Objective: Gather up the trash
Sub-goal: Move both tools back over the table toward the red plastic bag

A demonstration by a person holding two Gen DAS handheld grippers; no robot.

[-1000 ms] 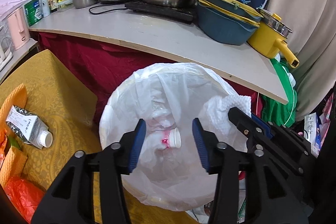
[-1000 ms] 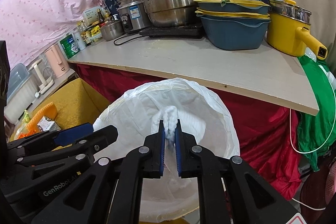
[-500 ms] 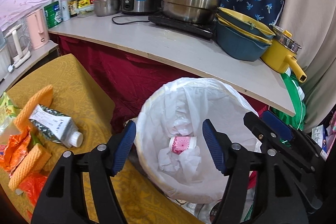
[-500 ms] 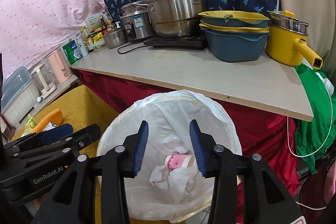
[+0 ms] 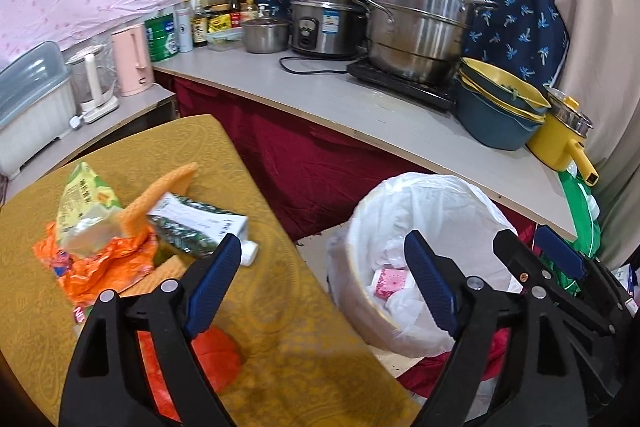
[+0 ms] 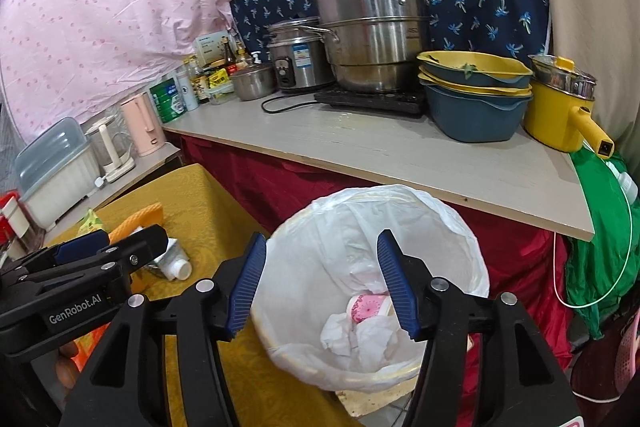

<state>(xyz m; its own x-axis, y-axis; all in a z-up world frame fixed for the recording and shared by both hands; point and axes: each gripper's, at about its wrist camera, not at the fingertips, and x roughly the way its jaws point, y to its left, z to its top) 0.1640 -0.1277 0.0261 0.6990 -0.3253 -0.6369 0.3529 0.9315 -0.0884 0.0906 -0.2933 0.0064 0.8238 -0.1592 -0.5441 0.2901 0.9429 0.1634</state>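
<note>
Pointing downward over the edge of a mustard-yellow patterned tablecloth (image 5: 280, 307), the left gripper (image 5: 324, 287), black-framed with ribbed blue pads, has just been opening its jaws; they stand wide apart with nothing between them.

Right gripper (image 6: 322, 287): same build, angled down above a round bin lined with a thin white plastic bag (image 6: 440, 227). Jaws have just been opening, empty, pads clear of the bag rim. In the left wrist view its black body sits just to the right of the left gripper.

Bin contents: a pink-and-white patterned paper cup (image 6: 370, 307) lying on its side, touching crumpled white tissue paper (image 6: 360, 337) at the bottom.

Trash on the tablecloth, left of the bin: a white-capped green-and-white drink carton (image 5: 200, 223) lying flat, a crinkled orange plastic wrapper (image 5: 100, 263), a pale green snack packet (image 5: 82, 203), and an orange sponge strip (image 5: 160, 193), all heaped together and touching.

Background: a grey countertop (image 6: 380, 147) over a dark red cloth skirt (image 5: 320, 163), carrying a tall stacked stainless steel steamer pot (image 6: 372, 27), nested blue-and-yellow basins (image 6: 476, 95) and a yellow handled saucepan (image 6: 560, 115).
</note>
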